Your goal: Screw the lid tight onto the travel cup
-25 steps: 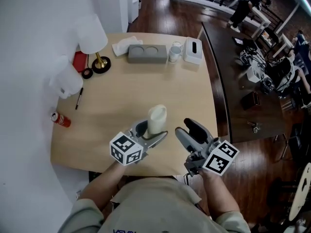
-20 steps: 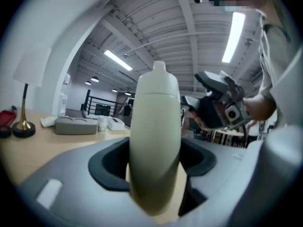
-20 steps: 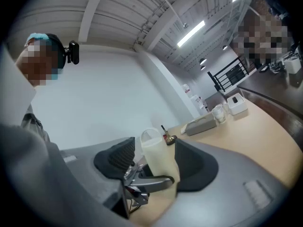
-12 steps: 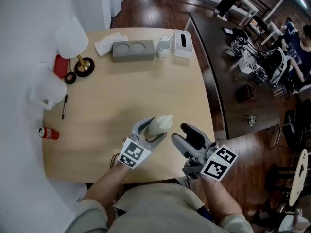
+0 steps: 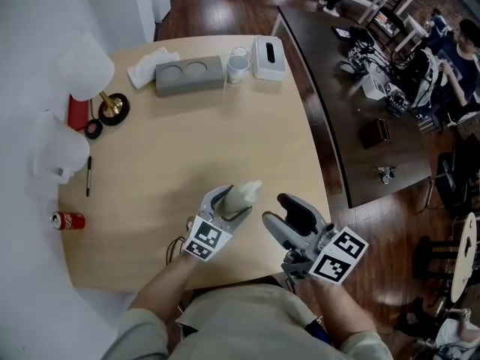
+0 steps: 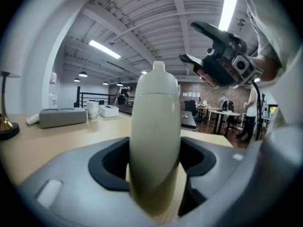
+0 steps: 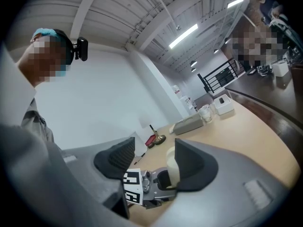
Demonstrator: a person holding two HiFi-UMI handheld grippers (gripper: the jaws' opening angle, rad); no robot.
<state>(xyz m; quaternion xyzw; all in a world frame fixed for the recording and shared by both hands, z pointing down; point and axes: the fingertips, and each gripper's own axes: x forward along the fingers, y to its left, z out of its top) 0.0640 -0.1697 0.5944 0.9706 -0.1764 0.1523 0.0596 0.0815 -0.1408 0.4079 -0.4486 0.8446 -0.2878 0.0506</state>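
Down by the table's (image 5: pixel 187 148) near edge, the left gripper (image 5: pixel 229 201) pinches the cream cup (image 5: pixel 244 195) low on its body. The cup's lidded top tilts rightward. Just beside it, the right gripper (image 5: pixel 283 214) points across at the cup, jaws spread wide with nothing between them.

Cream travel cup (image 5: pixel 241 196), pale wood bench (image 5: pixel 187 148), dark brown floor (image 5: pixel 375 235); left gripper (image 5: pixel 234 200) and right gripper (image 5: pixel 277 208) grey (black-lined jaws, black-and-white square markers (image 5: pixel 208 240)); red can (image 5: pixel 67 220) at left.
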